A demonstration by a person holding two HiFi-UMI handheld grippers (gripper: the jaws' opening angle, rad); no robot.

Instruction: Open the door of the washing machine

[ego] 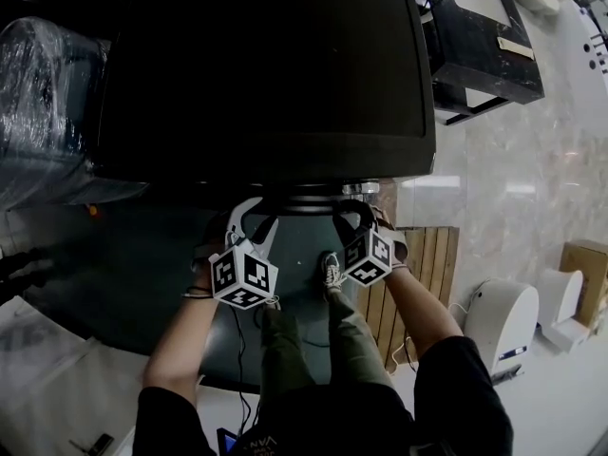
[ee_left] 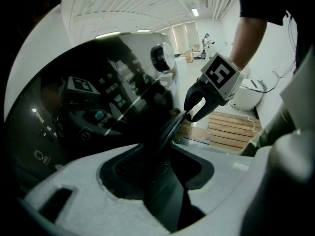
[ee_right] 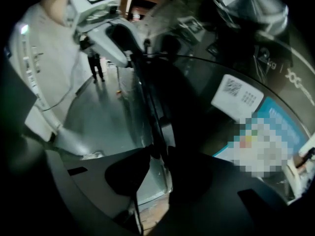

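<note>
From above, the black washing machine (ego: pixel 266 74) fills the head view, with its round door (ego: pixel 304 200) at the front edge. My left gripper (ego: pixel 255 215), white-fingered, and my right gripper (ego: pixel 353 215), black-fingered, sit side by side at that edge. In the left gripper view the dark door rim (ee_left: pixel 170 132) runs between my left gripper's (ee_left: pixel 162 156) pads, and the right gripper (ee_left: pixel 189 114) clamps the same rim further along. The right gripper view shows the rim (ee_right: pixel 150 107) caught between my right gripper's (ee_right: pixel 160 154) jaws, with the left gripper (ee_right: pixel 129 53) beyond. Dark glass (ee_left: pixel 98 117) reflects the room.
A slatted wooden pallet (ego: pixel 427 255) lies right of my feet (ego: pixel 331 272). White appliances (ego: pixel 499 316) stand at the lower right, a plastic-wrapped bulk (ego: pixel 38 93) at the left, and a black table (ego: pixel 484 46) at the upper right. A white label (ee_right: pixel 236 97) sticks to the machine's front.
</note>
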